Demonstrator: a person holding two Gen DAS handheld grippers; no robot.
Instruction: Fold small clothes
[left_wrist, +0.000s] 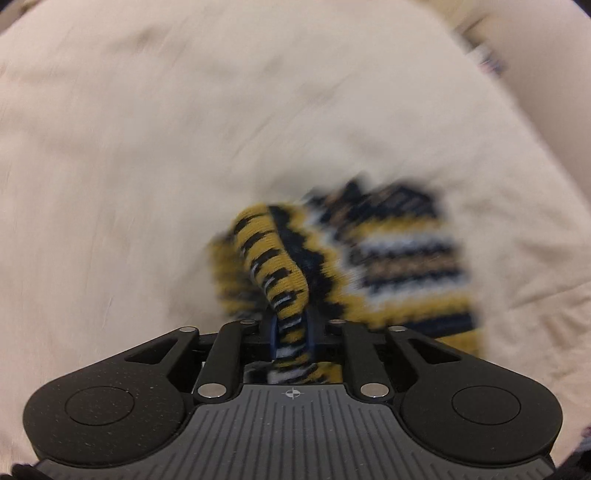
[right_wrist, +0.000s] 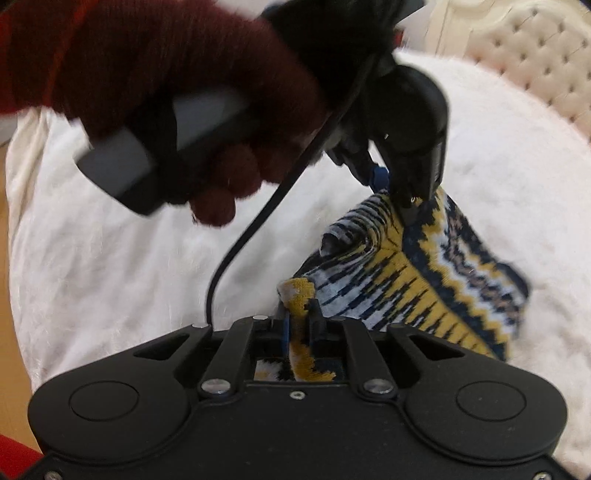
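The left gripper (left_wrist: 291, 332) has its jaws closed on a bunched fold of the knitted garment (left_wrist: 369, 258), a small piece patterned in yellow, navy and white stripes and zigzags. From the left wrist view, the rest of the knit spreads away toward 1 o'clock and lies over a cream bed cover (left_wrist: 147, 147); much of this view is smeared with blur.

In the right wrist view, the right gripper (right_wrist: 299, 325) pinches another yellow edge of the same garment (right_wrist: 424, 280), jaws shut on the fabric. The knit stretches from there toward 1 o'clock, where the left gripper (right_wrist: 406, 206) clamps its far corner from above. A hand in a dark red glove (right_wrist: 177, 92) holds that tool at 11 o'clock, and a black cable (right_wrist: 258, 221) runs down from it. A tufted cream headboard (right_wrist: 535, 55) sits at 2 o'clock.
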